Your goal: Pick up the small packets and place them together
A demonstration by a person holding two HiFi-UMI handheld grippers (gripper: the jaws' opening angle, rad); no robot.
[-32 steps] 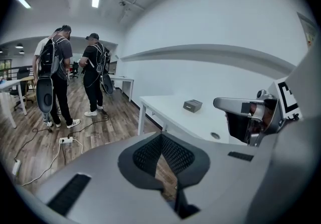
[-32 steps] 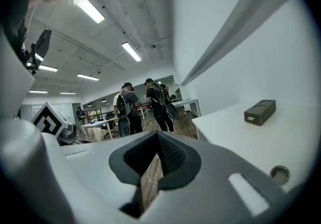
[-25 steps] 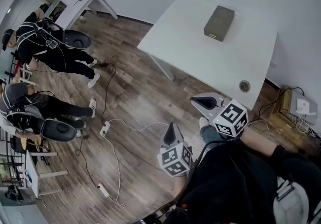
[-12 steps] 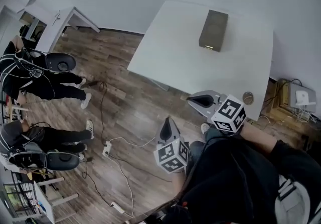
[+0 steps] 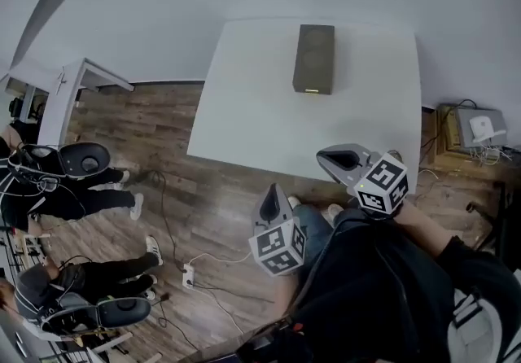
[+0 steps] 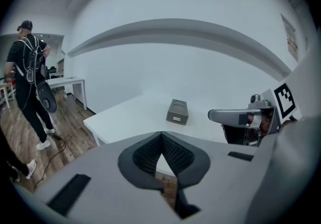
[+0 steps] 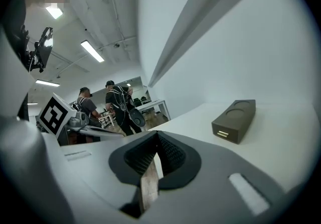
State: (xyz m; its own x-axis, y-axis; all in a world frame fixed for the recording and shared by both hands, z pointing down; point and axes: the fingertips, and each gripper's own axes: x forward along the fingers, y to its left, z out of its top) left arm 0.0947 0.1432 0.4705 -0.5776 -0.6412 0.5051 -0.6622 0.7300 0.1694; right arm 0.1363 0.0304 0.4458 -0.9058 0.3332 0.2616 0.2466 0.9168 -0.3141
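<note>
No small packets show in any view. A white table [image 5: 260, 109] stands ahead, and the only thing on it is a dark oblong box [image 5: 314, 59], also visible in both gripper views [image 6: 177, 111] [image 7: 234, 120]. My left gripper [image 5: 272, 189] hangs over the wooden floor just short of the table's near edge, its jaws shut and empty [image 6: 161, 136]. My right gripper [image 5: 321, 159] is at the table's near right edge, jaws shut with nothing between them [image 7: 157, 135]. Each gripper shows in the other's view.
People with round dark chairs [image 5: 81, 159] stand and sit at the left. Cables and a power strip [image 5: 190, 275] lie on the wooden floor. A second white table [image 5: 75, 76] is at the far left. Electronics and wires [image 5: 479, 127] sit by the wall at right.
The head view has swung toward the white table, which now sits squarer and more central. The people have slid to the lower left. Both grippers stay shut near the table's near edge.
</note>
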